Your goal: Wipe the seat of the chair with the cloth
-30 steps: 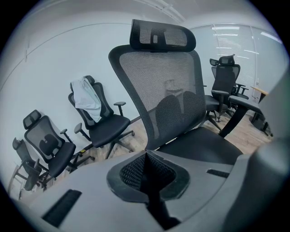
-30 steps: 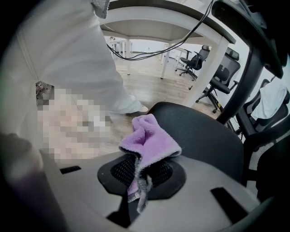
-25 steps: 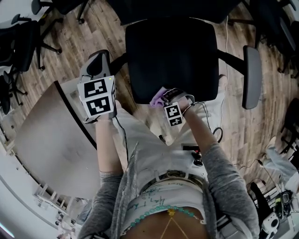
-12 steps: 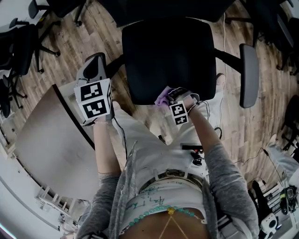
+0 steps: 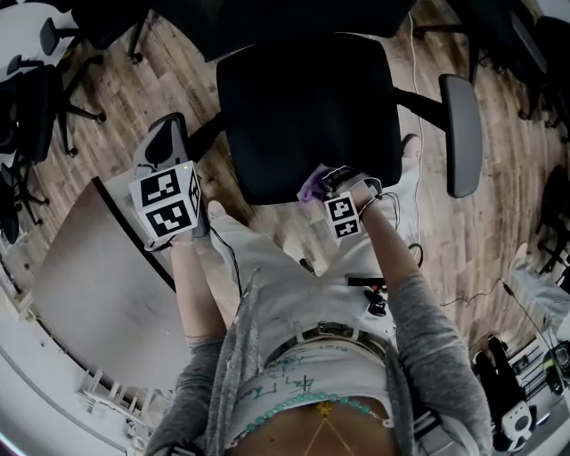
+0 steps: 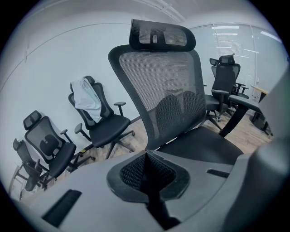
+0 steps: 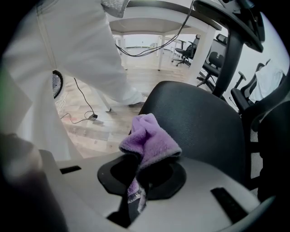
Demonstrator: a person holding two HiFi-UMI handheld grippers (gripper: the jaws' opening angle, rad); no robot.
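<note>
My right hand-held gripper is clamped on the purple cloth at the front edge of the chair seat; my left hand-held gripper hangs closed, empty, beside it.

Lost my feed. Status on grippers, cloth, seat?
Right gripper shut on purple cloth, at seat front edge. Left gripper shut, empty, off to the side. Seat otherwise bare.

In the head view only a purple corner of the cloth shows at the front edge of the seat; the rest lies hidden under the right tongs. Behind the seat, the backrest is cut off by the picture's top edge. Whatever carries the seat is hidden beneath it. In the right gripper view the cloth's lower end disappears between the pinching jaws.
</note>
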